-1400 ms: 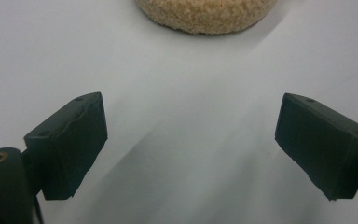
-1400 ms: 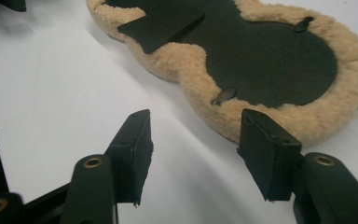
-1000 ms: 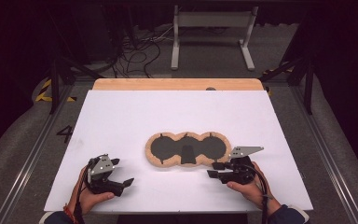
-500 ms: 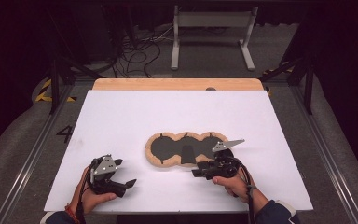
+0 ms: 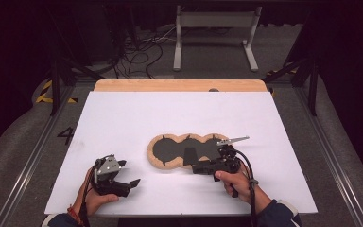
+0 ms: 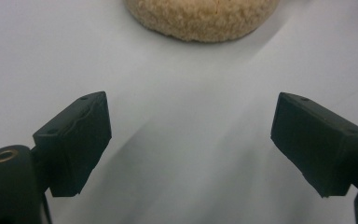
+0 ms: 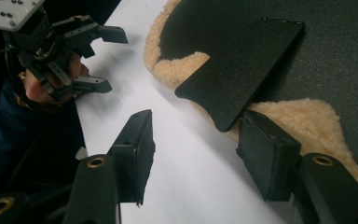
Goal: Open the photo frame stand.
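High view: we see the white table [image 5: 137, 113] with a fleece-edged mat [image 5: 170, 150] lying flat a little toward our side of its middle, three joined rounds of black with a tan rim. A black flap [image 5: 189, 156] of the mat's dark face stands folded up near the mat's near edge.

Our right gripper [image 5: 193, 164] lies over that near edge, pointing left across the table, its tips at the flap. In the right gripper view [image 7: 193, 140] we see the flap [image 7: 242, 70] just above the right-hand jaw, its corner overlapping that jaw's top, while the other jaw hangs over bare table beside the mat's [image 7: 303, 116] fleece rim. The jaws stand about half apart and have just been opening; nothing is pinched between the pads, and the flap sits at the edge of the gap, not inside it.

Our left gripper [image 5: 133, 183] rests near the table's front-left edge, well apart from the mat. In the left gripper view [image 6: 189, 140] its jaws are spread wide over bare white surface, with the mat's [image 6: 205, 18] fleece rim ahead of them and untouched.
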Available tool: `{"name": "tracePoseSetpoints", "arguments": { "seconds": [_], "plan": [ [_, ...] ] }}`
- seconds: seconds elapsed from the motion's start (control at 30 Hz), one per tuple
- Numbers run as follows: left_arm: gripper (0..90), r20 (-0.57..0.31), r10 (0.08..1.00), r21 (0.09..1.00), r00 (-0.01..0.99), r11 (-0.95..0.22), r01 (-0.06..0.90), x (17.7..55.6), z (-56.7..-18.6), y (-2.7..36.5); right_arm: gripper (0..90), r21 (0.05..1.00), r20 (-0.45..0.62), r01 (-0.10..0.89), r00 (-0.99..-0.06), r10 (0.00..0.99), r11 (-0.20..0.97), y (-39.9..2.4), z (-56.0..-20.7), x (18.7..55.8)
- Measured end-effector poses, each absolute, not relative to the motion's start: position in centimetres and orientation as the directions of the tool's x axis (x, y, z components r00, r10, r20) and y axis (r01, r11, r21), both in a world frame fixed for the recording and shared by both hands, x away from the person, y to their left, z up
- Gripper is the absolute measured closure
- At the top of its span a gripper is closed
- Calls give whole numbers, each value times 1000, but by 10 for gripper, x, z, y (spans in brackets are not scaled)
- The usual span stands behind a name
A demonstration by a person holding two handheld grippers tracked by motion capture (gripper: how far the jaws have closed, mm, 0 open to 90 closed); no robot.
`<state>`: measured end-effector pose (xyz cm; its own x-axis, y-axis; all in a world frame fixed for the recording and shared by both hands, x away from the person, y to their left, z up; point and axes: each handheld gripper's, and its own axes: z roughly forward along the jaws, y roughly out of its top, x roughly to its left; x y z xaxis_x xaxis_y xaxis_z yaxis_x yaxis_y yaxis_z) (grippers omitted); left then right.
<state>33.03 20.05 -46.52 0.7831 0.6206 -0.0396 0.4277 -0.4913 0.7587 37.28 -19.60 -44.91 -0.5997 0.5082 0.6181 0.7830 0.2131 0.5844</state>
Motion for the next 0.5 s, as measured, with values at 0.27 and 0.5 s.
{"name": "tracePoseSetpoints", "arguments": {
  "seconds": [0.27, 0.5],
  "plan": [
    [124, -90, 620, 771, 780, -452, 448, 353, -459, 191, 471, 491, 744, 867, -471, 474, 91, -199, -452, 381],
    [128, -126, 628, 776, 768, -420, 470, 376, -456, 183, 632, 435, 784, 901, -375, 495, -7, -199, -456, 385]
  ]
}}
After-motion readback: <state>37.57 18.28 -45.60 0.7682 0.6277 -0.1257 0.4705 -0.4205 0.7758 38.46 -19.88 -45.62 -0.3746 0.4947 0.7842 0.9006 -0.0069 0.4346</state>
